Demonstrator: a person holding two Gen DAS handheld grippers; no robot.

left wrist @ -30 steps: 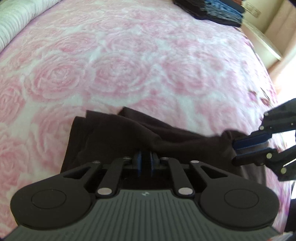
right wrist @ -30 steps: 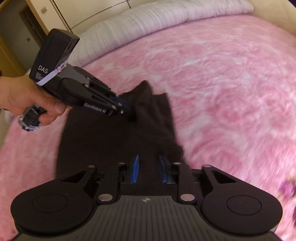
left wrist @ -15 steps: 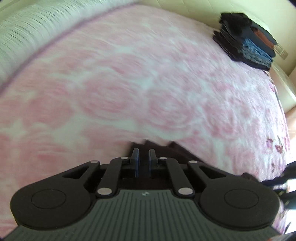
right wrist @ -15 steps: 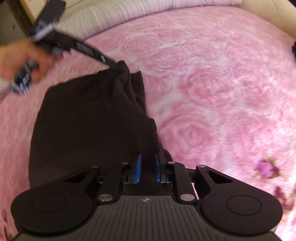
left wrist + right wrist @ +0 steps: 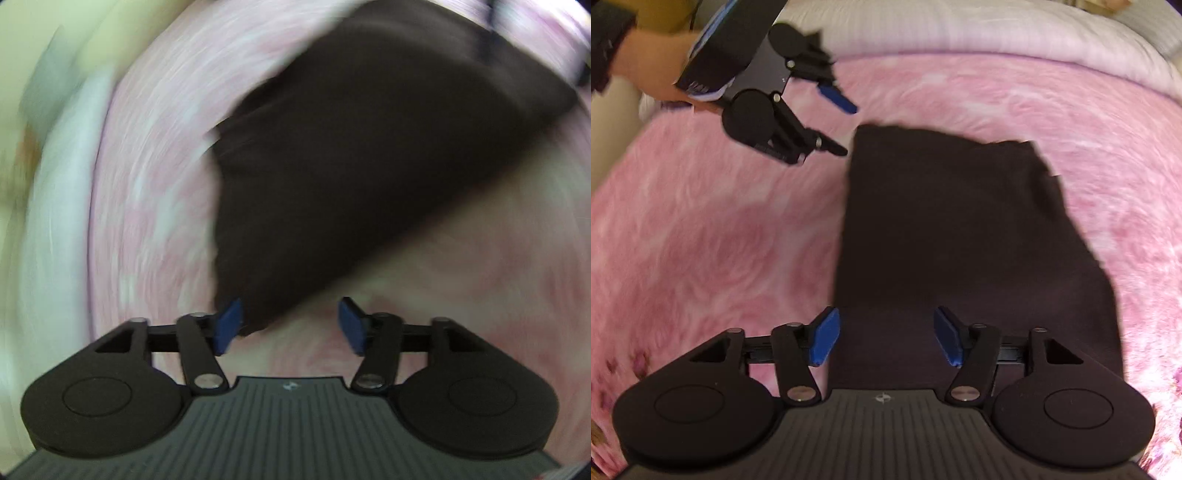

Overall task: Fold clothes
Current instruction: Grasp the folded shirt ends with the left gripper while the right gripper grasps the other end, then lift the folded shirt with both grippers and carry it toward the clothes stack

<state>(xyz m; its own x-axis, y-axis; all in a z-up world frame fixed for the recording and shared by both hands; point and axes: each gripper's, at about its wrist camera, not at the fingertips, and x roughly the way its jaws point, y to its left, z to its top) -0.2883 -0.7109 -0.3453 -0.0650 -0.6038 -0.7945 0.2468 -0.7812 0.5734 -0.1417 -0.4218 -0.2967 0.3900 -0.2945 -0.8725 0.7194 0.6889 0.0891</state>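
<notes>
Both grippers have let go. The left gripper [image 5: 290, 325] now has its blue pads spread wide with nothing between them, and the right gripper [image 5: 886, 341] is equally wide and empty. 0.5 s ago each was pinched narrow on a corner of the garment [image 5: 960, 240]; 1 s ago the left was already clamped on the cloth while the right had its pads a little apart near the edge.

The garment now lies flat on the pink blanket [image 5: 701, 240] as a neat dark oblong. In the right view it runs from under the right gripper toward the white bedding [image 5: 960, 33] at the far edge. Its left edge looks straight; the far right corner seems slightly stepped, with a layer edge showing. Earlier it was bunched and ridged between the 2 grippers, so 1 fold appears to have just been laid down.

In the right view the left gripper [image 5: 833, 123] hovers just beside the garment's far left corner, not touching it. The left view is heavily blurred, so that gripper is moving fast; the garment's near corner shows just beside its left pad.

Judging by the oblong's length, at least 1 more fold is probably needed.
</notes>
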